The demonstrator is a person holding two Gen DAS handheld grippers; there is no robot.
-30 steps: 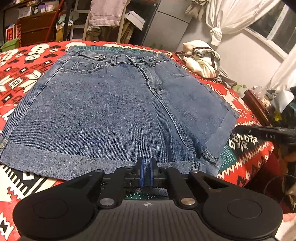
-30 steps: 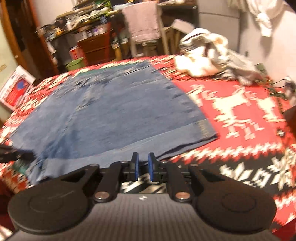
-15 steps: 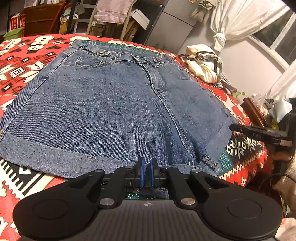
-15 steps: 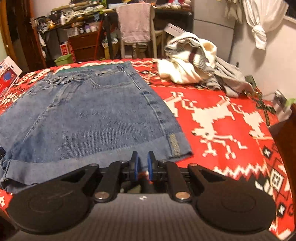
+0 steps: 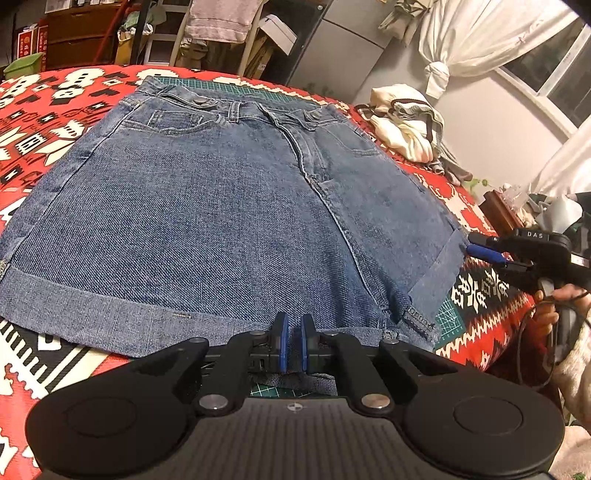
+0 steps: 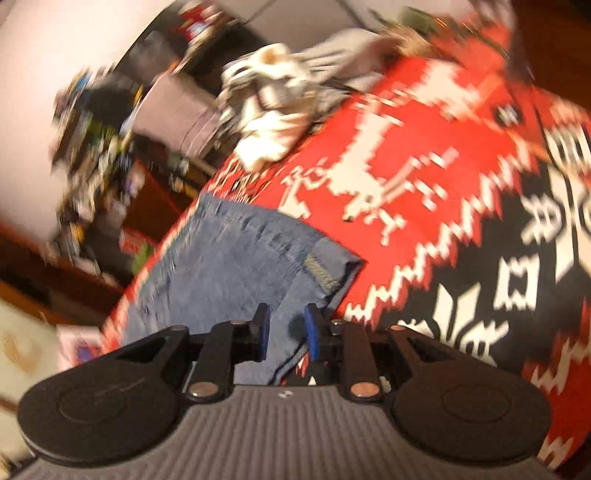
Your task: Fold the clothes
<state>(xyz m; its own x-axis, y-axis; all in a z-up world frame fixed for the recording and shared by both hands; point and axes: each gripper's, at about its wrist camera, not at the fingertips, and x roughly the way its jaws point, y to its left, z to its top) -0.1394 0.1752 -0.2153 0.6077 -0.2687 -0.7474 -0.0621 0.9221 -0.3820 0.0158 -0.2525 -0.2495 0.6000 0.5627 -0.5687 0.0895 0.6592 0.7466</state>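
Observation:
Blue denim shorts (image 5: 221, 206) lie flat, front up, on a red patterned blanket (image 5: 44, 122), waistband at the far end. My left gripper (image 5: 293, 341) hovers at the middle of the near hem, shut, with the hem running underneath it. My right gripper (image 5: 482, 253) is at the right leg's cuff, held by a hand (image 5: 554, 299). The right wrist view is blurred and rolled sideways. There my right gripper (image 6: 286, 332) stands open, and the turned-up cuff (image 6: 325, 273) of the shorts (image 6: 229, 266) reaches in between its fingers.
A heap of cream and grey clothes (image 5: 406, 122) (image 6: 273, 110) sits on the blanket's far right. A green cutting mat (image 5: 448, 317) shows under the shorts. A low wooden stand (image 5: 498, 210) is beyond the right edge. A chair with a pink towel (image 5: 221, 18) stands behind.
My right gripper has rolled sideways, come down onto the right leg cuff and opened. My left gripper has crept forward over the hem and stayed shut.

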